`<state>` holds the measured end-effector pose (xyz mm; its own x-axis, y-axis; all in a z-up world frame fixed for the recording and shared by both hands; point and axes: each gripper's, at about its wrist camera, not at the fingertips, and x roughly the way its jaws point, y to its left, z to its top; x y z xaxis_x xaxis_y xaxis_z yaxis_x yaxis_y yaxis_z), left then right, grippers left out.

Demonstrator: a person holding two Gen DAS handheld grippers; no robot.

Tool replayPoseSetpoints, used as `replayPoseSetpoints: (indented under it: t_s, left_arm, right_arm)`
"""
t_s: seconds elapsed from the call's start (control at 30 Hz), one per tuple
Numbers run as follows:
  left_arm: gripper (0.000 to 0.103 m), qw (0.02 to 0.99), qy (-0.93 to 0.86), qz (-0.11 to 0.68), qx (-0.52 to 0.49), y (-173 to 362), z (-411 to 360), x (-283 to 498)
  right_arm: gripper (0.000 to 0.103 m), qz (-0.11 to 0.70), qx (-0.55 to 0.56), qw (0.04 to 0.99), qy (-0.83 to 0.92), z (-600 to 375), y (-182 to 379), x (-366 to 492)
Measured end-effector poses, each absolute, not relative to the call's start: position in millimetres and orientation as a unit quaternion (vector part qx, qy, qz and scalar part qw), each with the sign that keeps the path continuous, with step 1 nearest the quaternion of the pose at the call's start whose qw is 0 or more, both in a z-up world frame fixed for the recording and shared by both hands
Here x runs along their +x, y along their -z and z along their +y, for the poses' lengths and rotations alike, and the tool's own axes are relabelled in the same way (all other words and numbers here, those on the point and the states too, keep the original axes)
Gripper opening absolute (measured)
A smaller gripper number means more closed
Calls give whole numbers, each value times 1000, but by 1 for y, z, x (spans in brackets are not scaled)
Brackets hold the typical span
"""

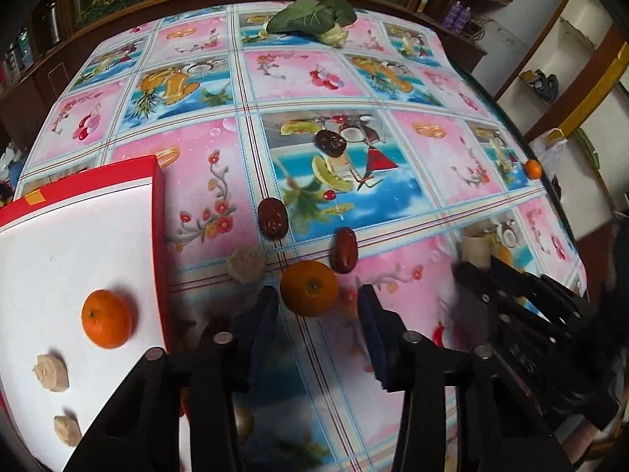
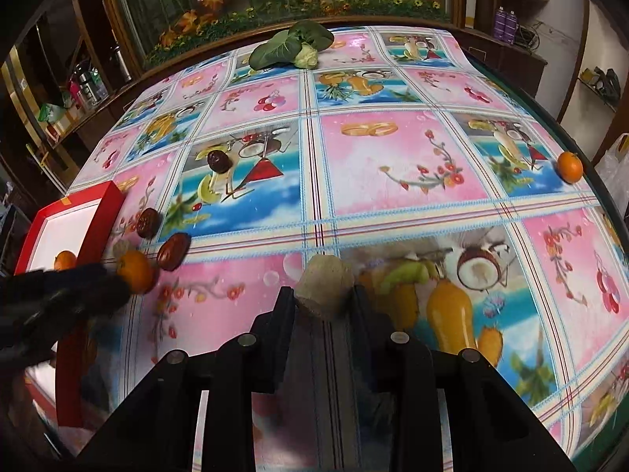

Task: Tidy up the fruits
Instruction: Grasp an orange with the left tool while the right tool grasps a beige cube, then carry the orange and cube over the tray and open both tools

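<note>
My left gripper (image 1: pixel 314 303) is open, its fingers on either side of an orange (image 1: pixel 309 288) on the tablecloth. A red tray (image 1: pixel 159 212) at the left holds another orange (image 1: pixel 106 319) and two beige chunks (image 1: pixel 50 372). Three dark red dates (image 1: pixel 273 217) (image 1: pixel 343 249) (image 1: pixel 330 143) and a beige chunk (image 1: pixel 247 264) lie on the cloth. My right gripper (image 2: pixel 324 295) is shut on a beige chunk (image 2: pixel 324 285). In the right wrist view the left gripper (image 2: pixel 90 287) is beside the orange (image 2: pixel 135 270) and the tray (image 2: pixel 104 212).
A leafy green vegetable (image 1: pixel 314 15) (image 2: pixel 291 45) lies at the table's far edge. A third orange (image 1: pixel 533 169) (image 2: pixel 570 166) sits near the right edge. The fruit-patterned tablecloth (image 2: pixel 393 149) covers the table. Shelves and cabinets surround it.
</note>
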<state>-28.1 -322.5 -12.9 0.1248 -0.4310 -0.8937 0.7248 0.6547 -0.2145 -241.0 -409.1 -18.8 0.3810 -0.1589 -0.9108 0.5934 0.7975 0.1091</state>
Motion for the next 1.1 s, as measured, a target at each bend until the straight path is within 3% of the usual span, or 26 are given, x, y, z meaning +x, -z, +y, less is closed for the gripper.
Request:
replayPoseSetpoints:
  t_s: [0.07, 0.1, 0.57, 0.87, 1.1]
  left_arm:
    - [37, 744, 378, 530, 151, 18, -329, -27]
    - [31, 746, 371, 530, 158, 20, -332, -27]
    - [28, 731, 411, 537, 91, 5, -282, -48]
    - [28, 753, 414, 511, 10, -41, -182, -42]
    - [28, 801, 345, 487, -42, -60, -90, -4]
  right_arm:
    - [30, 503, 216, 804, 232, -409, 19, -243]
    - [30, 502, 216, 805, 232, -409, 19, -243]
    - [30, 510, 203, 802, 234, -399, 17, -249]
    - [30, 496, 200, 819, 206, -368, -11, -242]
    - [29, 478, 178, 851, 125, -315, -40, -190]
